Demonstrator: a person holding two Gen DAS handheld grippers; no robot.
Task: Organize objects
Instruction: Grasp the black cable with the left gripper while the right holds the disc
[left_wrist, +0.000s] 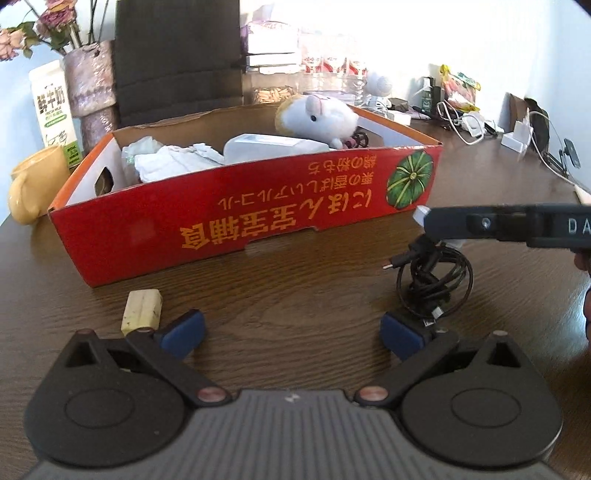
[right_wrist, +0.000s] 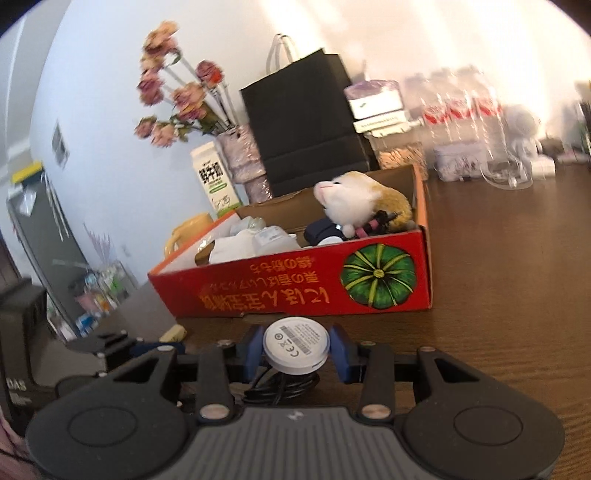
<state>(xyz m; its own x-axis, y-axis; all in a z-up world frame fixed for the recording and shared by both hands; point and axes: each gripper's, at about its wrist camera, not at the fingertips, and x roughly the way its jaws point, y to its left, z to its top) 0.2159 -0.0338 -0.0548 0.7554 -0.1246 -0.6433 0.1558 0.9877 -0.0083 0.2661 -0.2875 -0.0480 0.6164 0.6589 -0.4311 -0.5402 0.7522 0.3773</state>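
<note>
The white round charger (right_wrist: 295, 345) sits clamped between the blue pads of the right gripper (right_wrist: 295, 350), label side facing the camera, with its black cable (right_wrist: 284, 387) hanging in loops just below the fingers. Only the left wrist view shows that cable (left_wrist: 434, 280) from the side, its coil resting on the wooden table (left_wrist: 295, 314) just ahead of the left gripper's right fingertip, while the right gripper (left_wrist: 424, 218) reaches in from the right above it. The left gripper (left_wrist: 291, 330) is spread wide with nothing between its fingers; a pale block (left_wrist: 142, 310) lies by its left finger. Beyond both stands the red box (left_wrist: 221, 221), holding a plush toy (left_wrist: 317, 118), white cloth (left_wrist: 166, 162) and a white case (left_wrist: 273, 146).
</note>
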